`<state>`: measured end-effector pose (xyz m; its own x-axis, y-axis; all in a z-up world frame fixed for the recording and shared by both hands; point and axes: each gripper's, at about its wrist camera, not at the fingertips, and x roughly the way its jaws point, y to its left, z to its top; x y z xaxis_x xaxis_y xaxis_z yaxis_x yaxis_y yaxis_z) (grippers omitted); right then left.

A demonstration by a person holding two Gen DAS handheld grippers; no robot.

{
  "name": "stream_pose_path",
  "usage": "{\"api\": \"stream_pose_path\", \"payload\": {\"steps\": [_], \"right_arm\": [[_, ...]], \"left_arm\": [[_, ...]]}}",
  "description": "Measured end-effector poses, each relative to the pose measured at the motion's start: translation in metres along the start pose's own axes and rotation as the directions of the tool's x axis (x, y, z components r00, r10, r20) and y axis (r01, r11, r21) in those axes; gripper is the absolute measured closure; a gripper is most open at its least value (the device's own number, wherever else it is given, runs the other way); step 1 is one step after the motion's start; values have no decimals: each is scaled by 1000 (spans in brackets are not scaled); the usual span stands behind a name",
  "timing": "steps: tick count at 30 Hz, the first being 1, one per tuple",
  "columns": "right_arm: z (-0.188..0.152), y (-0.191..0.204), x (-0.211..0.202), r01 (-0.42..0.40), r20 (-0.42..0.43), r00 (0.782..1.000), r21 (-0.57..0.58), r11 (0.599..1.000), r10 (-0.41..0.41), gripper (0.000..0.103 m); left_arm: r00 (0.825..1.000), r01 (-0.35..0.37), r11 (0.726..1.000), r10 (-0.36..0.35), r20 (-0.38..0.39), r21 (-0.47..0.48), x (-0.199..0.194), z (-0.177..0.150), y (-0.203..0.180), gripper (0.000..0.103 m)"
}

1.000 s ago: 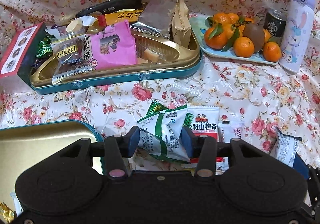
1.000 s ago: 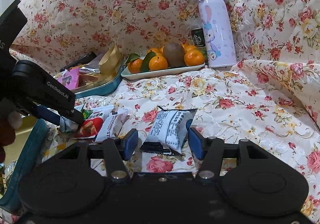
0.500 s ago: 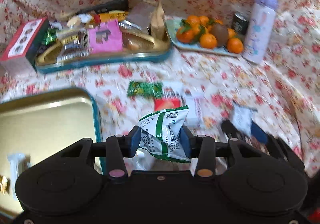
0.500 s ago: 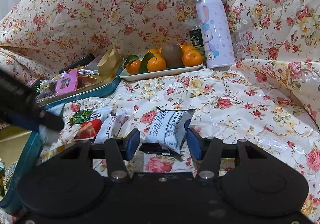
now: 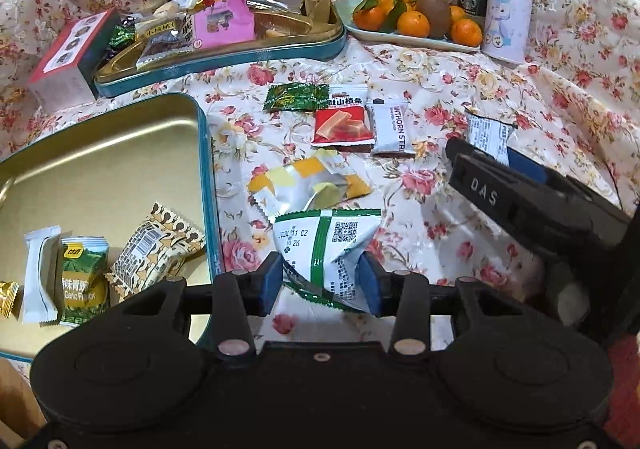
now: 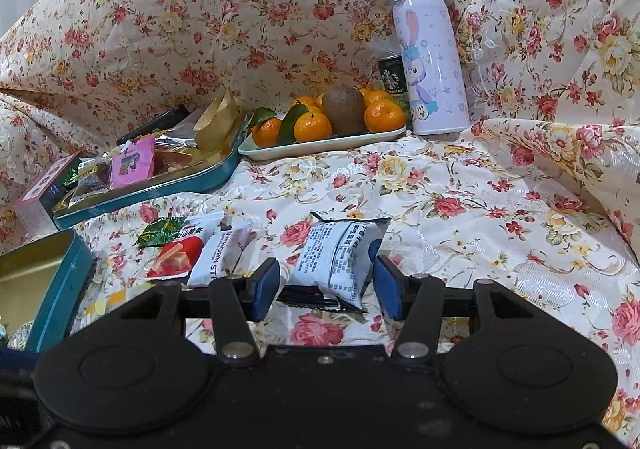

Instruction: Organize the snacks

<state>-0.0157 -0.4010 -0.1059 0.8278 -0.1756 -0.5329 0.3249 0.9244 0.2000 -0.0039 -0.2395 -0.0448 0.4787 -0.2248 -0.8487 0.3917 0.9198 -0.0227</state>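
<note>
Left wrist view: left gripper (image 5: 320, 283) with jaws closed on a green-and-white packet (image 5: 326, 249), which hangs clear of the flowered cloth (image 5: 440, 89), just right of the near tin (image 5: 202, 153). Near tin, gold inside with a teal wall, holds a white bar (image 5: 38, 273), a green garlic-flavour packet (image 5: 82, 283), a brown patterned packet (image 5: 156, 249) and a gold-wrapped sweet (image 5: 8, 299); most of its floor is bare. Loose on the cloth: a yellow-and-white packet (image 5: 308, 185), a red packet (image 5: 344, 121), a dark green sweet (image 5: 296, 97), a white hawthorn bar (image 5: 390, 125). Far tin (image 5: 240, 57) heaped with mixed snacks. Right gripper (image 5: 520, 185) enters at right, over a white printed packet (image 5: 488, 133). Right wrist view: right gripper (image 6: 326, 283) with jaws wide, one on each side of the white printed packet (image 6: 340, 259), which lies flat on the cloth; neither pad appears to touch it. Behind: plate of oranges (image 6: 320, 141), purple flask (image 6: 430, 53), coffee can (image 6: 392, 73). Handling note, as judgement: carry the held packet left over the tin wall, high enough to clear the rim, and open the jaws above the bare floor, not on the packets already there. The wrapper is soft and slippery, so keep the grip steady until it is over the tin. Right jaws should close across the packet's middle, without pinching the cloth beneath.
</note>
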Motion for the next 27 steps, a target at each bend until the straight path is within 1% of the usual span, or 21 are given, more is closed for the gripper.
{"api": "stream_pose_path", "payload": {"steps": [4,8,10,12,13,15,18,20,23,25,27], "right_arm": [[0,0,0,0,0,1000,-1,1000,0,47],[0,1,0,2,0,1000,-5,1000,-2,47],[0,1,0,5,0,1000,-10,1000,-5,48],[0,2,0,23,1,1000,-13,1000,-23,53],[-1,2,0,33,2,999,-13,999,-33,57],[0,3,0,42,-2,999,-20,999,-42,58],[0,11,-3,76,-19,997,-67,995,-77,60],[1,13,-10,76,-51,996,-56,996,-79,61],[4,11,-25,23,-136,991,9,1000,-22,61],[4,10,-33,-9,-191,981,38,999,16,61],[3,9,-40,-33,-248,968,54,998,46,61]], "left_arm": [[1000,-9,1000,9,4,12,-1,-4,-3,53],[1000,-1,1000,1,3,-4,1,-5,-1,53],[1000,11,1000,-11,3,-16,-1,-6,1,55],[1000,26,999,-26,0,-24,-3,-7,4,58],[999,34,999,-34,-1,-26,-5,-8,6,58],[999,40,999,-40,-3,-31,-7,-9,9,59],[999,51,998,-51,-6,-35,-10,-11,13,60],[998,56,998,-56,-7,-40,-11,-12,15,60],[997,70,997,-71,-8,-41,-11,-13,18,60],[997,80,996,-80,-11,-40,-10,-13,19,60],[996,89,995,-90,-18,-40,-8,-12,20,59]]}}
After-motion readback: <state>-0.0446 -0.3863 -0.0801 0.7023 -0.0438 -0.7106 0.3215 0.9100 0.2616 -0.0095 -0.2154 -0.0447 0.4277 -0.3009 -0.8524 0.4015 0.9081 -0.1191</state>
